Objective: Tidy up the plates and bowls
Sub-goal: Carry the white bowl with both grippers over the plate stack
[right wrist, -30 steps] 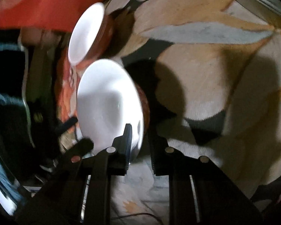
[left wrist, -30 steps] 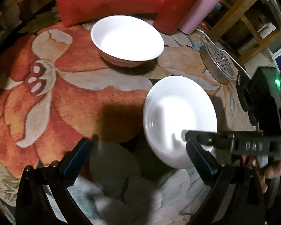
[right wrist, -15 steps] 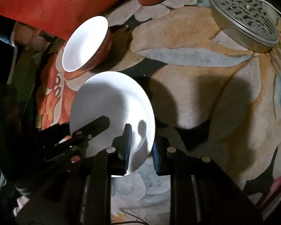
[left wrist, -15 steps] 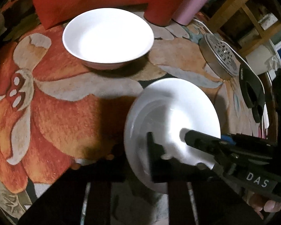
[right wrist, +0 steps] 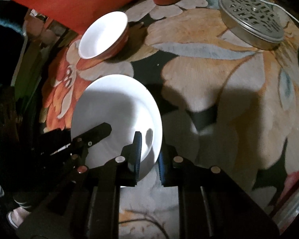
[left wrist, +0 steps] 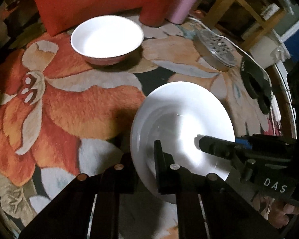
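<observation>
We clamp both the left gripper (left wrist: pixel 144 159) and right gripper (right wrist: pixel 149 155) on opposite rims of the white plate (left wrist: pixel 181 131), steadying it above the floral tablecloth (left wrist: pixel 73 107), seemingly bound for the bowl (left wrist: pixel 106 38).

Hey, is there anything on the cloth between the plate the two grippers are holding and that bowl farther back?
Nothing visible. Only bare flowered tablecloth lies between the plate and the bowl; the perforated metal lid sits off to one side.

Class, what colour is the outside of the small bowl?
Reddish-orange outside, white inside; the bowl shows this best in the right wrist view.
</observation>
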Motion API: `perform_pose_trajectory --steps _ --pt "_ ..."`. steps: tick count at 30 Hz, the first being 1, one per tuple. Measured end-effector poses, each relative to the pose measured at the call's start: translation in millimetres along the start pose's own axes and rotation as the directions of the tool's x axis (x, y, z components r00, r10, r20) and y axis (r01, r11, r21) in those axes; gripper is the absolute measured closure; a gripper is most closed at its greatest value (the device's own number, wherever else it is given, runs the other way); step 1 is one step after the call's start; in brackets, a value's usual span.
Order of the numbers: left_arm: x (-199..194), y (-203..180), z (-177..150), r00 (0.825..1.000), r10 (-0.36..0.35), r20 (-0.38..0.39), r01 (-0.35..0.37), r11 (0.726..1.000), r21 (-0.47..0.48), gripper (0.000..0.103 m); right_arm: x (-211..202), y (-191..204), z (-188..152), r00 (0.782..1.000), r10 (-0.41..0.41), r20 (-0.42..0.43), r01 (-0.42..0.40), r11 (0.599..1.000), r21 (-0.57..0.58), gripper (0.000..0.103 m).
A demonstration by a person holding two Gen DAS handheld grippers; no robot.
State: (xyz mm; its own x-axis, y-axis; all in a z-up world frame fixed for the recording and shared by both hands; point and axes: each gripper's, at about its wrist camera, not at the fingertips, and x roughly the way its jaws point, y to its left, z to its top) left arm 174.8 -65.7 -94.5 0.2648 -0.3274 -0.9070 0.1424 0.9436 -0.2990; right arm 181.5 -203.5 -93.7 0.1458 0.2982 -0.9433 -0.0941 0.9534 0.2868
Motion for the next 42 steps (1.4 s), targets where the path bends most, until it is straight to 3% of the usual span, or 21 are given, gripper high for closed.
perform_pose_trajectory --steps 7,17,31,42 --pt "-36.5 -35.5 -13.4 1.000 -0.007 0.011 0.006 0.997 0.076 0.092 -40.2 4.0 -35.5 1.000 -0.019 -0.011 0.018 0.999 -0.030 0.087" --pt "-62.7 -118.4 -27.1 0.999 -0.046 0.010 0.043 0.980 0.195 0.092 -102.5 -30.4 -77.3 0.999 -0.024 0.042 0.020 0.997 0.078 0.087" --pt "-59.9 -231.7 -54.0 0.996 -0.088 -0.031 0.093 0.920 0.381 0.092 -165.2 -103.1 -137.2 0.994 -0.067 0.084 0.042 0.963 0.265 0.087" --pt "-39.0 -290.7 -71.2 0.988 -0.124 -0.088 0.150 0.880 0.450 0.092 -187.8 -148.9 -175.7 0.989 -0.113 0.091 0.070 0.923 0.379 0.087"
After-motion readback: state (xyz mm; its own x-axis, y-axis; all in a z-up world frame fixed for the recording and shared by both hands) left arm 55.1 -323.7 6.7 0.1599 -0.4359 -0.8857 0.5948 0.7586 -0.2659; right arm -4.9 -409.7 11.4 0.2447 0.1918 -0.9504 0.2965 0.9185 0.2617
